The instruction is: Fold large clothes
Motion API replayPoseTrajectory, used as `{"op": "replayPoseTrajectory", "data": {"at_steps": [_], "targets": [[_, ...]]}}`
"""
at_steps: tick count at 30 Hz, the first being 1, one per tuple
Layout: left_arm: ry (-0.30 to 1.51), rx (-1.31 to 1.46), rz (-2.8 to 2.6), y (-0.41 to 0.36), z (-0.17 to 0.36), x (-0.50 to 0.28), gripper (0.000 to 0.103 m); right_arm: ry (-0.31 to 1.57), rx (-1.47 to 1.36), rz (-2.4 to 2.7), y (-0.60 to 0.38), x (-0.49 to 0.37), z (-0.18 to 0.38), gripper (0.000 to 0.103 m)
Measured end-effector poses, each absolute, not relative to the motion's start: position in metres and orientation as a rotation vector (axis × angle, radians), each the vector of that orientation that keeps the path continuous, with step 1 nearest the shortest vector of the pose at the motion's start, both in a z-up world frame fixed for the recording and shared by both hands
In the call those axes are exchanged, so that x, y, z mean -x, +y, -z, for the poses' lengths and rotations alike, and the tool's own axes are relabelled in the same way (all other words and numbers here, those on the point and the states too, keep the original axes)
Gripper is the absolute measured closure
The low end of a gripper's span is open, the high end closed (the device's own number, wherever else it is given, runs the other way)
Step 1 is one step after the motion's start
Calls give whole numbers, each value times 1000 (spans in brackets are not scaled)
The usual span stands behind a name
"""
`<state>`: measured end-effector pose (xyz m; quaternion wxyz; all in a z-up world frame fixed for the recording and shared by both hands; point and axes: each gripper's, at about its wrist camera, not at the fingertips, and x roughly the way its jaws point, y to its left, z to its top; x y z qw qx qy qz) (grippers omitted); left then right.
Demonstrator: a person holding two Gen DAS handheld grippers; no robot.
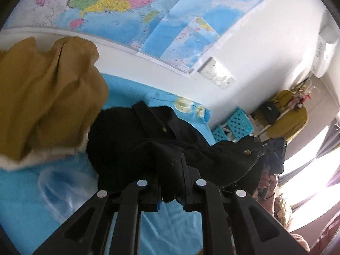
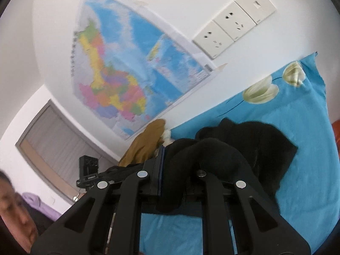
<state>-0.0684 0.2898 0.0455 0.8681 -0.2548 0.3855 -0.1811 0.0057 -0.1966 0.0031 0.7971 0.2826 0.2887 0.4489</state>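
A black jacket (image 1: 148, 140) with brass buttons lies partly lifted over the blue flowered bed sheet (image 1: 25, 201). My left gripper (image 1: 170, 182) is shut on a black fold of it, and the cloth drapes over the fingers. The far end of the jacket (image 1: 244, 155) hangs stretched to the right, where the other gripper (image 1: 274, 157) shows. In the right wrist view my right gripper (image 2: 176, 170) is shut on a thick roll of the black jacket (image 2: 255, 144), which hides the fingertips. The rest of the jacket trails on the sheet (image 2: 297, 191).
A mustard coat (image 1: 46, 102) with a pale fleece lining lies bunched on the bed at the left. A map (image 2: 119, 70) and wall sockets (image 2: 233, 27) are on the white wall behind. A blue basket (image 1: 233, 125) and a clothes rack (image 1: 286, 114) stand past the bed. A person's face (image 2: 12, 208) is at lower left.
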Motion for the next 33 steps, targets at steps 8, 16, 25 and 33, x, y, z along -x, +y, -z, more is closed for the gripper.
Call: {"op": "replayPoseTrajectory", "data": {"at_steps": [8,16,25,33], "targets": [[904,590,327,307,-37,-21,90,743,-638,-852,-177,-92,14,91],[1048,634,211,318,5,-89,74,937,-658,-714,-153,-161,65,90],[967,485,264,285,-7,-77,20,1063,-649,-605,-135,-188,107,81],[1028,144,299,202,25,-64,16,876,-410,-678,-135,-135,49,20]]}}
